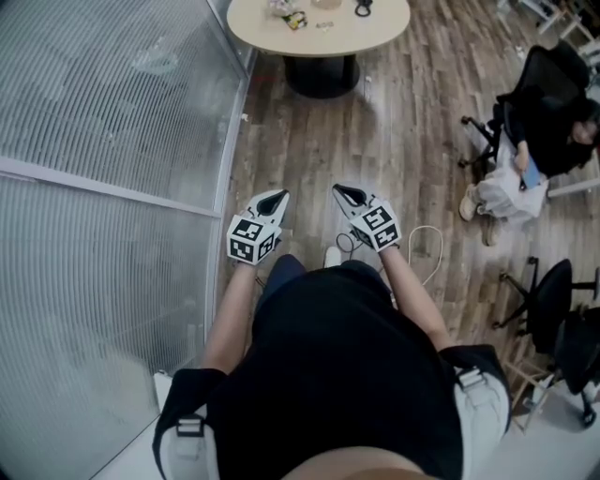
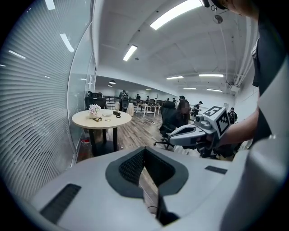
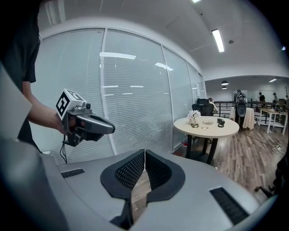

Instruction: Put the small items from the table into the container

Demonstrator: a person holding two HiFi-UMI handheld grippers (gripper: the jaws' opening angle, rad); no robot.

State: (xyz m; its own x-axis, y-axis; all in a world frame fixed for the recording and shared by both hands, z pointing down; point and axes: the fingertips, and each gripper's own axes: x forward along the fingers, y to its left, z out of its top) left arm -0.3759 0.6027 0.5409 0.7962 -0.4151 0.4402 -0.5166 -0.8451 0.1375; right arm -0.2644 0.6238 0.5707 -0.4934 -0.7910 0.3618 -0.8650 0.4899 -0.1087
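Black-and-white marker cubes, left tongs and right tongs pressed together, round table ahead

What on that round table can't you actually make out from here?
Small items: too small and distant in every view to name.
Round table: far side cut off by the head view's top edge.
Container: too small to pick out among the items in any view.

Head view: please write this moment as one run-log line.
left gripper: shut, empty | right gripper: shut, empty | round table: ahead, not reached
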